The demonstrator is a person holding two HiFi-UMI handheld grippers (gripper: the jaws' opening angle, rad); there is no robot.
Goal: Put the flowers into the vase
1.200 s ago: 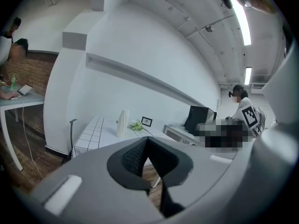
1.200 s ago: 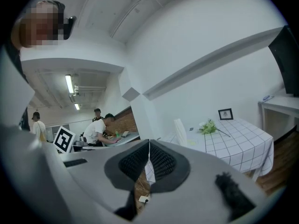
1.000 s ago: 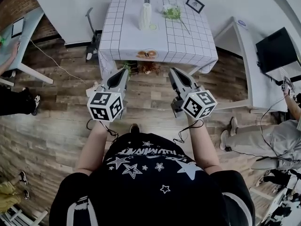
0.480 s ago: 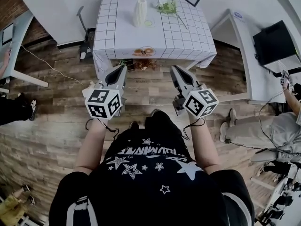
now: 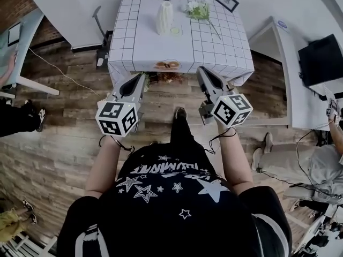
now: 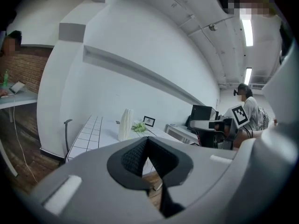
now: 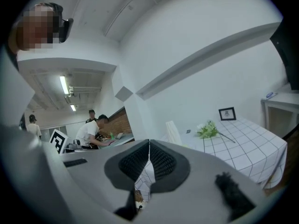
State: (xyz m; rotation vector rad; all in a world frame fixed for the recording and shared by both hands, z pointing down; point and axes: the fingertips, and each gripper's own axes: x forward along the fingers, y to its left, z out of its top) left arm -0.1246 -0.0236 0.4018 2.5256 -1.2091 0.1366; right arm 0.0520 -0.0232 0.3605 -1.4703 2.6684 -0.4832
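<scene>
A white ribbed vase stands on the table with the white checked cloth. To its right on the cloth lie the flowers, green and white, with a long stem. My left gripper and right gripper hang side by side over the wooden floor, short of the table's near edge. Both are shut with nothing in them. The left gripper view shows the vase and flowers far beyond the left gripper. In the right gripper view, vase and flowers lie beyond the right gripper.
A small framed picture stands at the table's far right corner. Orange items sit at its near edge. A chair is left of the table, a white side table and black screen right. People sit at both sides.
The person has stepped toward the table with one foot forward. Both grippers have come closer to the table's near edge. The jaws stay shut.
</scene>
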